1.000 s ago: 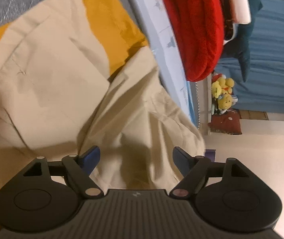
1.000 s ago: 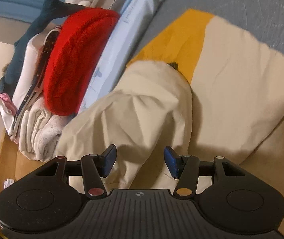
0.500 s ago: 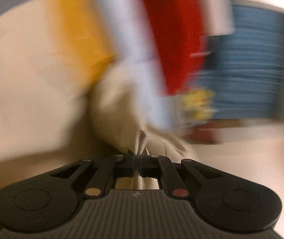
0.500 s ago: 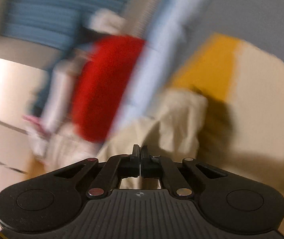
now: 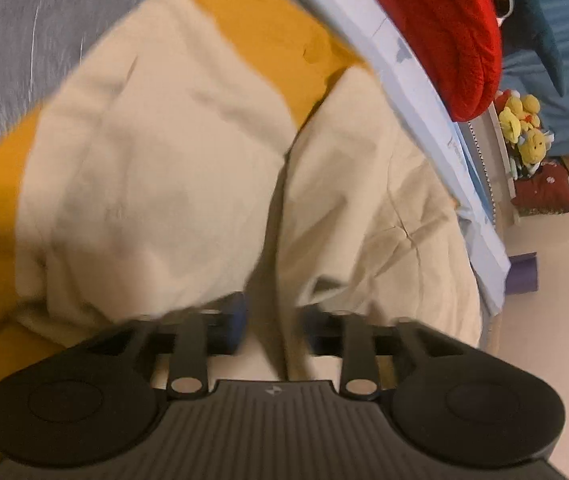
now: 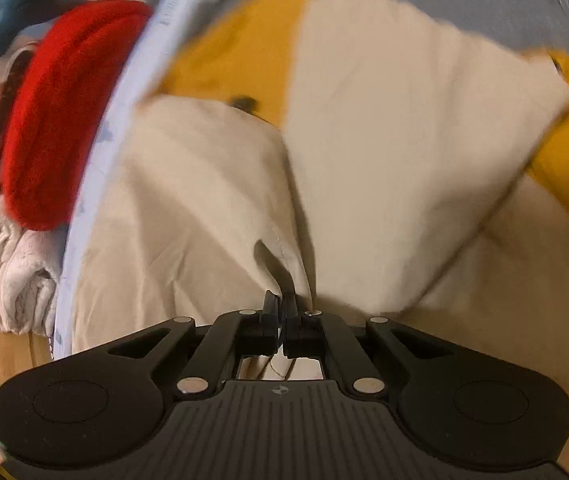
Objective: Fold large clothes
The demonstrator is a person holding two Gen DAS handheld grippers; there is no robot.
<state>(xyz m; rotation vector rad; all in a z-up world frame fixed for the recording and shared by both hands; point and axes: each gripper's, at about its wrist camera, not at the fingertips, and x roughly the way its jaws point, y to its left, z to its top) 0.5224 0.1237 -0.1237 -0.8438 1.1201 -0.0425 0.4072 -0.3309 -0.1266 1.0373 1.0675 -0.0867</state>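
Observation:
A large cream and mustard-yellow garment (image 5: 172, 152) lies on a grey bed surface (image 5: 16, 20); it also fills the right wrist view (image 6: 396, 140). My left gripper (image 5: 274, 322) is open, its blue-padded fingers (image 5: 236, 316) apart just over a cream fold, holding nothing. My right gripper (image 6: 282, 312) is shut on a pinched edge of the cream cloth (image 6: 284, 264), which rises in a small ridge from between the fingers.
A red knitted item (image 5: 452, 28) rests on a light blue sheet edge (image 5: 424, 92) beside the garment; it shows in the right wrist view (image 6: 56, 112) above a folded white towel (image 6: 8, 268). Yellow plush toys (image 5: 524, 128) sit beyond. Wooden floor (image 6: 0, 364) lies lower left.
Both grippers shut on the cream cloth half a second ago. Now the left gripper has opened and let go, while the right stays shut on the cloth, and the garment lies differently.

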